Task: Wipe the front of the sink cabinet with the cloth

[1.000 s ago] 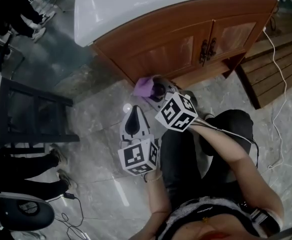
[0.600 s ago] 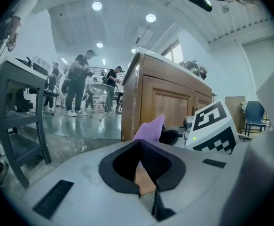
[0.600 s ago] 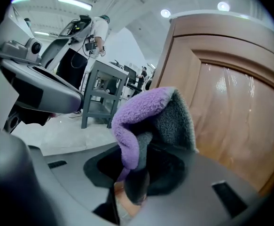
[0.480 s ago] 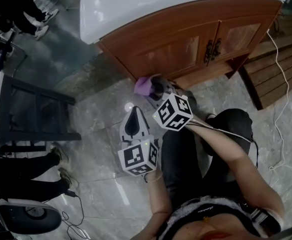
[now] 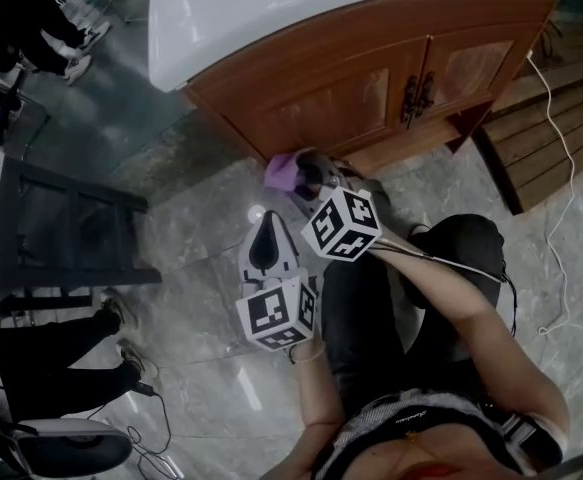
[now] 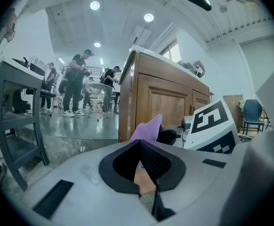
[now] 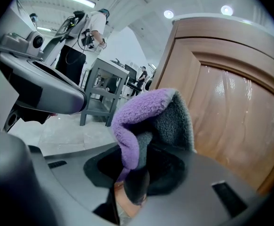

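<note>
Two tongs, head view: right tongs [image 5: 306, 176] grip purple cloth [image 5: 283, 171] low by sink cabinet [image 5: 341, 98], left end; left tongs [image 5: 268, 230] trail behind.
Left gripper view: left tongs pressed together, empty; cloth ahead, toward cabinet.
Right gripper view: cloth clenched, door panel [image 7: 230, 112] just to its right.
Change: cloth hardly shifted along cabinet in a second.

Dark trousers [image 5: 363, 318], grey top [image 5: 411, 420], white cable [image 5: 451, 265], b&w marker cubes [image 5: 342, 224].

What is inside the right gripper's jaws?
The purple-and-grey cloth, clamped by the right gripper and bunched upward beside the cabinet front. Its pinched end is hidden between the jaws.
</note>
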Tool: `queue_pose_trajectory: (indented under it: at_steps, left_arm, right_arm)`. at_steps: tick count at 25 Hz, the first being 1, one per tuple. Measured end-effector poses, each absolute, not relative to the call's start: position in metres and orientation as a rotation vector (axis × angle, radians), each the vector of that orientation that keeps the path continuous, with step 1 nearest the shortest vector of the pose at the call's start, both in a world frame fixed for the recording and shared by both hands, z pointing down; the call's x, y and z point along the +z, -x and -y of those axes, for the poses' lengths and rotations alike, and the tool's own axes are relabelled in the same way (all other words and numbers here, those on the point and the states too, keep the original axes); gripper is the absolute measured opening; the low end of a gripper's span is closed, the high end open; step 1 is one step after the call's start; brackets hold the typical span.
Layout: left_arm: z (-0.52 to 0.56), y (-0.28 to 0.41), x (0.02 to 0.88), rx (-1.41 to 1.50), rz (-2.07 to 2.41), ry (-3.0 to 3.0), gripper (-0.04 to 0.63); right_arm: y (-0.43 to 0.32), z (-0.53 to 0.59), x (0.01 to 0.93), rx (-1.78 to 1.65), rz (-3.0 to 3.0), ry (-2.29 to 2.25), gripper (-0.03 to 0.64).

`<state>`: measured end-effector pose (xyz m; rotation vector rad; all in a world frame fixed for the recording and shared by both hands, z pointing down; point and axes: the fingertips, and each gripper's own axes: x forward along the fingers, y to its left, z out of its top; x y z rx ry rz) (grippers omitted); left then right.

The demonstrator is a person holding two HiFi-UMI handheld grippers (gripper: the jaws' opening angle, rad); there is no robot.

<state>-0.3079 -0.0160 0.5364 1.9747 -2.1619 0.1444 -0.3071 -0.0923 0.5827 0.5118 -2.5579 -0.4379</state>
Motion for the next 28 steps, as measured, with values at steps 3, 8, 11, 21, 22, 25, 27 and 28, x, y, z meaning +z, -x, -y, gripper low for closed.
queue_pose_trajectory:
  at_steps: [3,8,11,21,22,25,27,28]
  left_arm:
    - [0.017,0.305,0.537,0.142,2.153,-1.983,0.000]
    - [0.021,0.298,0.539,0.143,2.128,-2.003,0.000]
    - [0.024,0.295,0.541,0.140,2.114,-2.010,0.000]
    - [0.036,0.280,0.546,0.138,2.059,-2.049,0.000]
    - [0.037,0.279,0.546,0.139,2.056,-2.051,0.000]
    - [0.040,0.275,0.547,0.145,2.045,-2.059,0.000]
    - [0.042,0.272,0.548,0.151,2.040,-2.066,0.000]
    - [0.043,0.271,0.548,0.153,2.039,-2.070,0.000]
  right_arm:
    - [0.303,0.094,0.584,-0.436,2.551,-0.519,0.164]
    - [0.292,0.101,0.587,-0.421,2.531,-0.543,0.164]
    - [0.282,0.109,0.589,-0.419,2.511,-0.573,0.164]
    - [0.254,0.129,0.590,-0.378,2.489,-0.653,0.164]
    - [0.253,0.130,0.590,-0.375,2.488,-0.655,0.164]
    - [0.248,0.133,0.590,-0.368,2.486,-0.665,0.164]
    - [0.242,0.135,0.589,-0.366,2.482,-0.676,0.164]
    - [0.240,0.137,0.589,-0.367,2.481,-0.681,0.164]
